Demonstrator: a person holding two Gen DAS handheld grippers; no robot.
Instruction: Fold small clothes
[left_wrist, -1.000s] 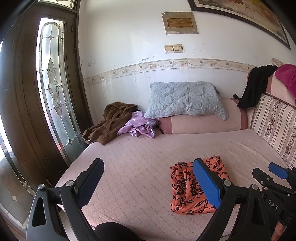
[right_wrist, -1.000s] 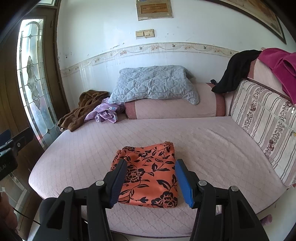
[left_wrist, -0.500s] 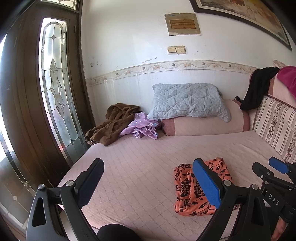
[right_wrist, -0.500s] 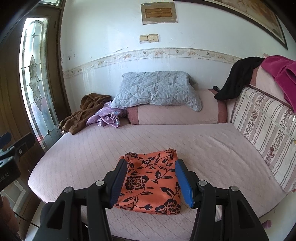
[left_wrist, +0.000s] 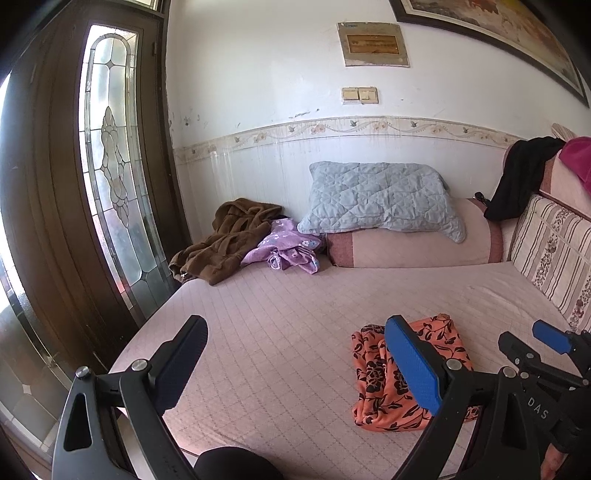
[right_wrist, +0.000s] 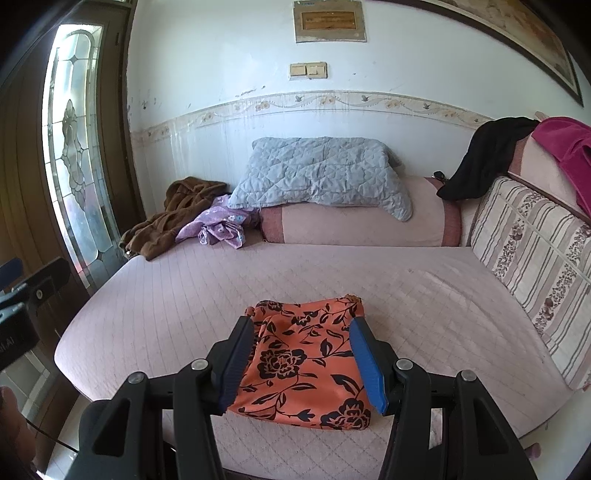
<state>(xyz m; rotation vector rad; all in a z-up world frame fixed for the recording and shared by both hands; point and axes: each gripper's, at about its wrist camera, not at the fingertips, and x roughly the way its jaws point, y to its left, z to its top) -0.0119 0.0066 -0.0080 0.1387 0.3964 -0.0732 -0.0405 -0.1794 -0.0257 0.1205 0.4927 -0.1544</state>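
A folded orange garment with black flowers (right_wrist: 303, 362) lies flat near the front edge of the pink bed (right_wrist: 424, 295); it also shows in the left wrist view (left_wrist: 373, 384). My right gripper (right_wrist: 301, 363) is open and empty, held above the garment's near side with a jaw on each side of it. My left gripper (left_wrist: 295, 363) is wide open and empty, held above the bed to the left of the garment. The right gripper's tip (left_wrist: 550, 341) shows at the right edge of the left wrist view.
A purple garment (right_wrist: 218, 229) and a brown robe (right_wrist: 170, 218) lie crumpled at the bed's far left corner. A grey quilted pillow (right_wrist: 321, 173) rests on a pink bolster (right_wrist: 354, 229). Striped cushions (right_wrist: 532, 266) line the right side. A glass door (left_wrist: 110, 184) stands left.
Both grippers have drawn back and up from the bed, so the garment sits lower and farther in both views. The garment has not moved. Both stay open.
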